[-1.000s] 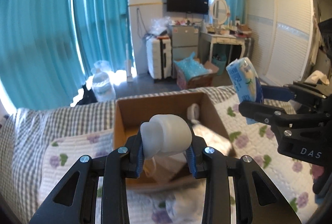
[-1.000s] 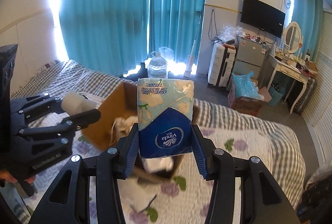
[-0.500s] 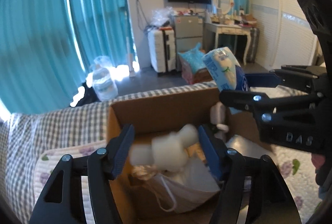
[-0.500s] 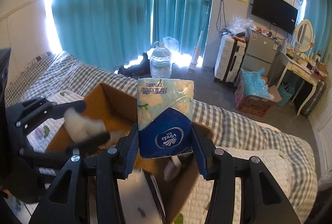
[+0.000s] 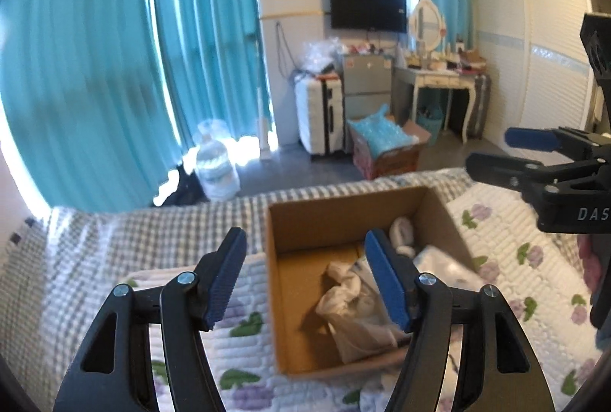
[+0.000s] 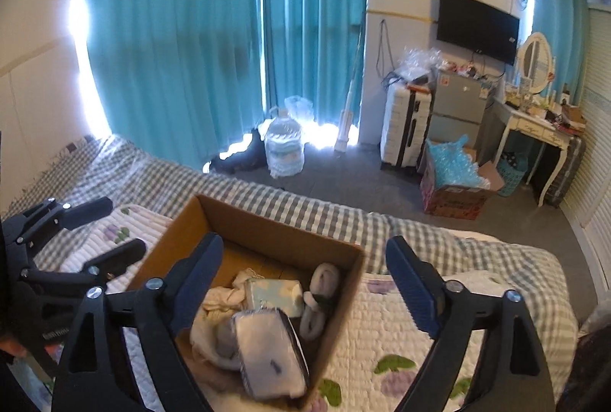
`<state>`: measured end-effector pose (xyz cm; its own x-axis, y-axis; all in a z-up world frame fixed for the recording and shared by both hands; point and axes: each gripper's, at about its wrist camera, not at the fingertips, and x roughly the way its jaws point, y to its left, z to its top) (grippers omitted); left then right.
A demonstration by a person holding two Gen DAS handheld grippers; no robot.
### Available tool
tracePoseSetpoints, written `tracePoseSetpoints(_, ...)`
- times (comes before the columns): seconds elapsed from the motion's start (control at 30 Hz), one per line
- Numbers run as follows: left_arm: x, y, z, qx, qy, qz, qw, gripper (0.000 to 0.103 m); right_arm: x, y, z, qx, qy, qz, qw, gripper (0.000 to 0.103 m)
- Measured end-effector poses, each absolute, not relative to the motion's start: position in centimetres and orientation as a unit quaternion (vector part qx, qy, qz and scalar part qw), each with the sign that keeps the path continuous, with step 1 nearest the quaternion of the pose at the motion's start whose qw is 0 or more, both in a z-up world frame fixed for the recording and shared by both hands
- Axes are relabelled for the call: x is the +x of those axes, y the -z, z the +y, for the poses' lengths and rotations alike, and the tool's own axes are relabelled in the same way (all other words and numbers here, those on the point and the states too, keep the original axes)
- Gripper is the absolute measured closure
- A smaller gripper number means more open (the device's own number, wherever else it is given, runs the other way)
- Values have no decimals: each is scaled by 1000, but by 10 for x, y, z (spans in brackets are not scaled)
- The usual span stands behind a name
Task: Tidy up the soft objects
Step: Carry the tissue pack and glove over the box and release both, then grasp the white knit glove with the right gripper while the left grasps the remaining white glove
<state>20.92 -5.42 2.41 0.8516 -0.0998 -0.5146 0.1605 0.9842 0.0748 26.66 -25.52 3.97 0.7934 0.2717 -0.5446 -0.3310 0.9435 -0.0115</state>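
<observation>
Both tongs are spread wide with nothing between the pads. Left gripper (image 5: 305, 272) hangs above the near-left part of the cardboard box (image 5: 305, 221), touching nothing; its right blue pad (image 5: 385, 282) overlaps the box interior in view, the left one sits over the floral quilt (image 5: 508, 225). Right gripper (image 6: 305, 282) is likewise fully apart, over the box (image 6: 244, 221) and clear of its walls and contents. From the left wrist view the right gripper (image 5: 534, 160) shows at the right edge, above and beside the box, fingers parted, empty. From the right wrist view the left gripper (image 6: 103, 232) shows at the left, just beside the box's left wall, also parted and empty. Soft items are all inside the box: a tissue pack (image 6: 275, 291) with a pale floral wrapper lying flat mid-box, a white zip pouch (image 6: 271, 354) at the near end, crumpled cream cloth (image 6: 217, 301) to its left, a rolled pair of white socks (image 6: 324, 282) against the right wall. Box sits on the quilt, quilt on a grey checked bedcover (image 6: 324, 213). Teal curtains (image 6: 214, 30) and a water jug (image 6: 284, 144) are behind, well apart from the bed.
</observation>
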Motion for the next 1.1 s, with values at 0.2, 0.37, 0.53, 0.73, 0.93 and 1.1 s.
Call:
tracePoseSetpoints(0.2,143,-68,-53,61,63,210,974,5,195,-89,-268,-64,-146,246,956,0)
tracePoseSetpoints(0.37,102,-69,-50,71,51,201,976,0,135,-105,-271,-83,-147,234,957,0)
tracePoseSetpoints(0.53,82,-33,-43,59,40,223,972,0,103,-77,-266,-92,-155,252,951,0)
tracePoseSetpoints(0.73,96,42,-29,9,23,278,960,0,106,4,-257,-77,-161,307,935,0)
tracePoseSetpoints(0.93,122,105,-23,8,-6,323,946,0,135,80,-234,-74,-167,360,915,0)
tracePoseSetpoints(1.1,125,131,-5,-13,-29,352,935,0,156,118,-219,-82,-177,380,904,0)
